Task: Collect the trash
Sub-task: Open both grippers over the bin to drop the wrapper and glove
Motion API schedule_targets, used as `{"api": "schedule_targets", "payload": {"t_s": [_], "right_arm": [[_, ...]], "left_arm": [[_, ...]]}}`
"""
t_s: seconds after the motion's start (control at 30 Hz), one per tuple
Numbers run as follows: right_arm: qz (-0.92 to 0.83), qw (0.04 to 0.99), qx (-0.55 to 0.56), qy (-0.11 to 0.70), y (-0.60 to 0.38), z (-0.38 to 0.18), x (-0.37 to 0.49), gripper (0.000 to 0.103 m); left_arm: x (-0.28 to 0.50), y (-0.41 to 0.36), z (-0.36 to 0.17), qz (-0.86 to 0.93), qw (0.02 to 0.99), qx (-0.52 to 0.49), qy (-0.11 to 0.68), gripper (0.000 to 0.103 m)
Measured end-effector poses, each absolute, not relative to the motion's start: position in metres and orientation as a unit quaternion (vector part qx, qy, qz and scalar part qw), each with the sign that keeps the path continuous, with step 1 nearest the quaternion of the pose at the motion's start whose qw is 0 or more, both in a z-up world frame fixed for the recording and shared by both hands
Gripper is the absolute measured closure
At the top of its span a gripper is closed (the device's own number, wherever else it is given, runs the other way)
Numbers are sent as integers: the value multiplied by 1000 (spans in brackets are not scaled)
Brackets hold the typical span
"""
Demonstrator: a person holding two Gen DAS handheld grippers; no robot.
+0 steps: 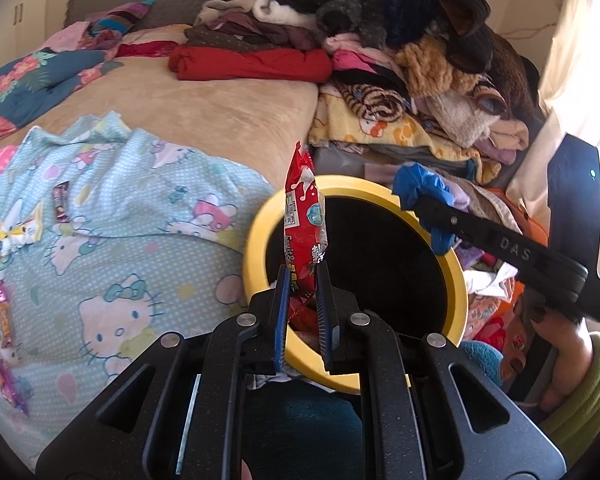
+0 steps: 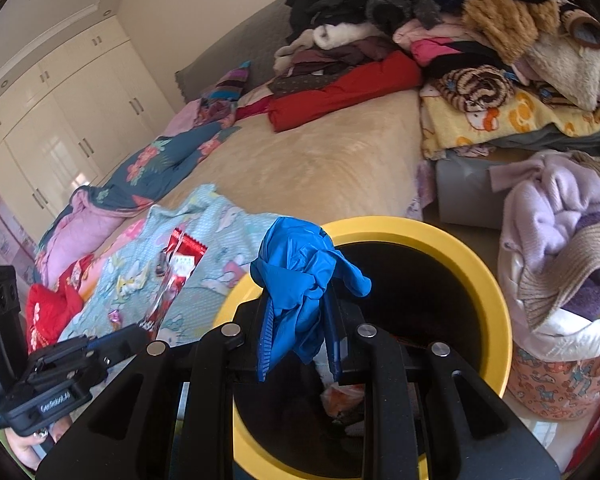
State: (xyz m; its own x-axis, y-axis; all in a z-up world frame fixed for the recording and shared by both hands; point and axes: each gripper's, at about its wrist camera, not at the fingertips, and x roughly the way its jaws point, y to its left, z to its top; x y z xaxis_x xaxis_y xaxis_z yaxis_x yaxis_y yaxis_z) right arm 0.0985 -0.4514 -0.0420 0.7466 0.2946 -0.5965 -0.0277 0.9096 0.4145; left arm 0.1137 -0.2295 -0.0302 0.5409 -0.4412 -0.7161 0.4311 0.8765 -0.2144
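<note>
My left gripper [image 1: 302, 280] is shut on a red snack wrapper [image 1: 302, 216], which stands upright over the near left rim of a yellow-rimmed bin [image 1: 256, 248]. From the right, my right gripper [image 1: 416, 204] reaches over the same bin, shut on a crumpled blue glove [image 1: 420, 188]. In the right wrist view the blue glove [image 2: 300, 276] hangs between the pads of my right gripper [image 2: 300, 304], above the bin [image 2: 496, 292], whose dark inside holds some scraps. The left gripper [image 2: 140, 330] with the red wrapper [image 2: 176, 268] shows at the lower left there.
Several small candy wrappers [image 1: 18, 234] lie on a light blue cartoon-print sheet [image 1: 132, 240] left of the bin. Piles of clothes [image 1: 400, 60] fill the bed behind and to the right. A hand in a green sleeve [image 1: 580, 392] holds the right gripper. Wardrobes [image 2: 60, 120] stand far left.
</note>
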Motion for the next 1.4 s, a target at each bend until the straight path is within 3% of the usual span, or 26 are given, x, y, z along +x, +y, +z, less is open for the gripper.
{"api": "schedule_targets", "payload": {"t_s": [0.73,0.9,1.0,1.07,1.13,1.23,1.4], "right_arm": [[52,902,224,366,-485,-67,104,80],[43,899,234,367,-490,-69,104,66],[38,899,237,366,-492,-69,103,51],[35,900,238,364,-493,-67,102,47],[33,901,237,362,-493,-66,101,42],[32,902,237,359,-489,-64,99,38],[42,909,225,348,-474,-54,98,30]], "left_arm": [[121,-268,-71,-286,836,11,469,95],[126,-274,-75,-292,832,8,472,95],[128,-275,-74,-291,834,4,468,81],[128,-271,-72,-287,838,-1,464,64],[129,-264,-69,-278,844,-9,458,36],[130,-251,-64,-259,854,-28,450,12],[127,-229,-48,-229,875,-39,424,11]]}}
